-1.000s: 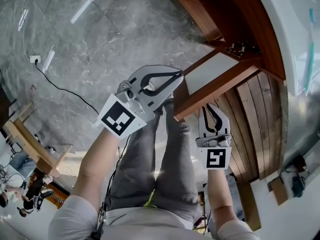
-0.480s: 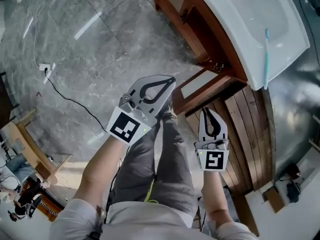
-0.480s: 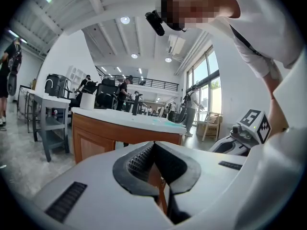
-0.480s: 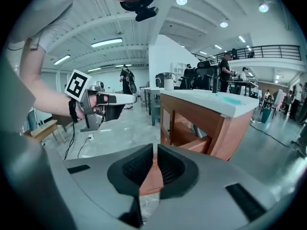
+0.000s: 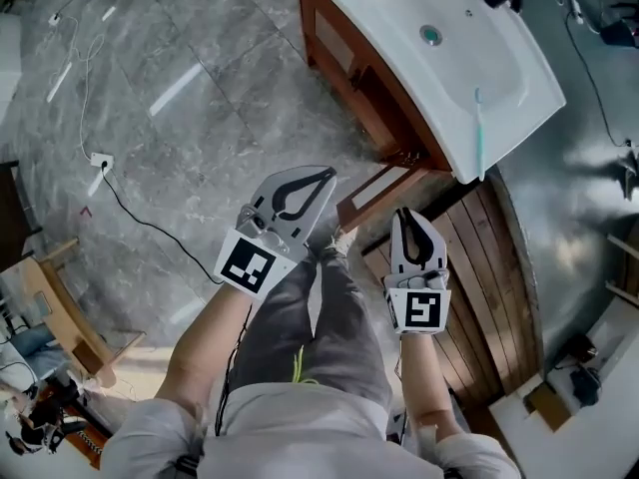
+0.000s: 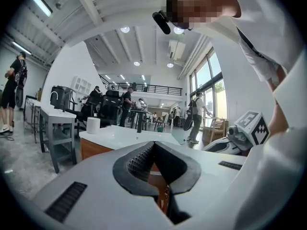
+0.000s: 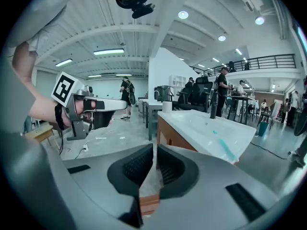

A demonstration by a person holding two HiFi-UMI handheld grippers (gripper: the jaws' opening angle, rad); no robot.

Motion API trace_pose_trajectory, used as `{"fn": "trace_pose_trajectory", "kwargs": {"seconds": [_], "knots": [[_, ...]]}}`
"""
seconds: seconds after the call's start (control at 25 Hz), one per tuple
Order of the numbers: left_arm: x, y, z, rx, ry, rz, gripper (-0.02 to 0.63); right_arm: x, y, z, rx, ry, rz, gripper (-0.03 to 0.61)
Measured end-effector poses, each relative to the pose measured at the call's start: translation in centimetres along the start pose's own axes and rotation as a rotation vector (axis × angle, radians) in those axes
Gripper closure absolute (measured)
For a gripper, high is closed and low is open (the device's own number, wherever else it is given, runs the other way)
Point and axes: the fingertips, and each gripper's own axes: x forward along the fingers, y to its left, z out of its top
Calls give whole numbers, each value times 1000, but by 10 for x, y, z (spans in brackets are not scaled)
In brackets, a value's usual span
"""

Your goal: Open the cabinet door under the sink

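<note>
A white sink (image 5: pixel 449 58) tops a brown wooden cabinet (image 5: pixel 344 63). Its door (image 5: pixel 384 190) stands swung out toward me, with the pale inner panel showing. My left gripper (image 5: pixel 325 175) hovers just left of the door's free edge, jaws shut on nothing. The right gripper (image 5: pixel 406 215) hangs near the door's lower side, also shut and empty. In the left gripper view the left gripper (image 6: pixel 153 145) points at the sink (image 6: pixel 120 135). Past the right gripper (image 7: pixel 154 150), the right gripper view shows the sink (image 7: pixel 211 128) and the cabinet (image 7: pixel 172 135).
A teal toothbrush (image 5: pixel 479 133) lies on the sink's rim. Wooden decking (image 5: pixel 489 287) runs right of the cabinet. On the grey stone floor lies a white socket with a black cable (image 5: pixel 98 160), and a wooden chair (image 5: pixel 60 307) stands at the left. My legs (image 5: pixel 300 327) are below the grippers.
The view has pulled back and up, bringing the whole sink into sight. Both grippers have drawn away from the open door and sit lower and nearer me.
</note>
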Motion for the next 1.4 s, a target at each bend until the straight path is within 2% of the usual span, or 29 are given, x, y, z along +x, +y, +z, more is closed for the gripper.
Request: {"fn": "trace_pose_trajectory", "kwargs": {"seconds": [0.28,0.68,1.04,1.2,1.4], "knots": [[-8,-12,75,34,-69,12,602,-23,-12,66,-19,-72,-32,529],[-15,-23,153,92,-141,27,602,-46,-28,145,-20,-183,-52,529],[-50,-15,241,107,-208,141,601,-74,-46,205,17,-247,-73,529],[-68,-10,269,165,-232,204,602,-87,-55,229,75,-287,-62,528],[-87,-11,291,198,-253,261,603,-105,-72,257,82,-342,-65,529]]}}
